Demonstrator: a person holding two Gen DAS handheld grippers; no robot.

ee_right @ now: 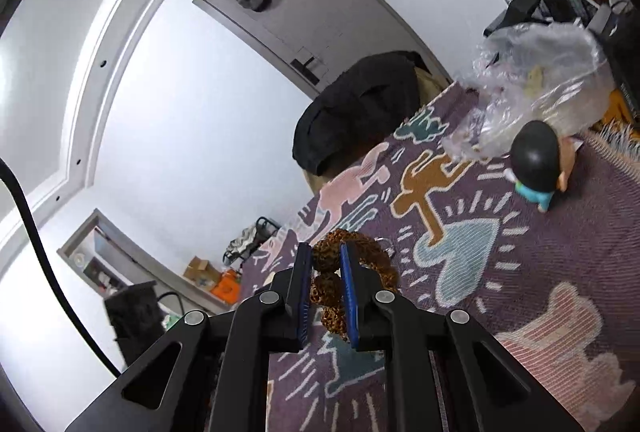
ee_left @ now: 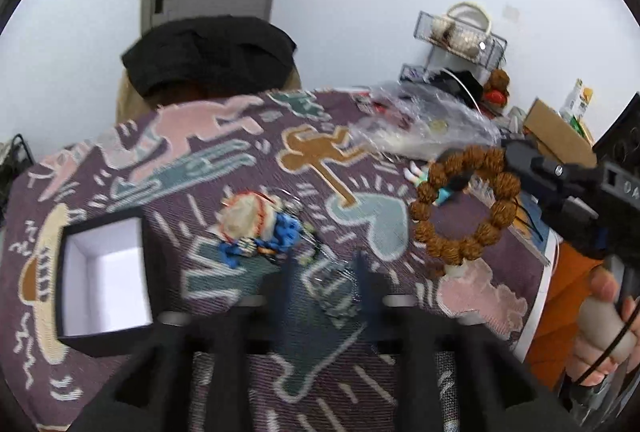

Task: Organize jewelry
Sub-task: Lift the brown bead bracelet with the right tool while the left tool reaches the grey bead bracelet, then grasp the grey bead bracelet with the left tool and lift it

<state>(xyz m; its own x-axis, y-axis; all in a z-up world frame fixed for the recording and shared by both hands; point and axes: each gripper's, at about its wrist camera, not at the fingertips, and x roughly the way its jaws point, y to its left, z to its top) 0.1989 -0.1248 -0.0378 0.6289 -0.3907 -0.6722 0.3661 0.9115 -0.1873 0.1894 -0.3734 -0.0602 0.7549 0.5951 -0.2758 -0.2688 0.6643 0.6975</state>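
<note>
A bracelet of brown knobbly beads (ee_left: 500, 213) hangs above the patterned purple cloth (ee_left: 224, 171), with my right gripper (ee_left: 511, 160) shut on its top edge. In the right wrist view the same bracelet (ee_right: 376, 260) is pinched between the blue pads (ee_right: 349, 284) of the right gripper (ee_right: 326, 274). My left gripper (ee_left: 326, 282) is open near the bottom of its own view, with nothing between its fingers. Just beyond it lies a small heap of jewelry (ee_left: 260, 228) in white, blue and red. An open black box (ee_left: 104, 276) with a white inside stands at the left.
A crumpled clear plastic bag (ee_left: 420, 119) lies at the far side of the cloth, and a small figurine with a dark round head (ee_right: 536, 163) lies near it. A dark jacket (ee_left: 208, 51) drapes over a chair behind. A hand (ee_left: 600, 320) holds the right gripper's handle.
</note>
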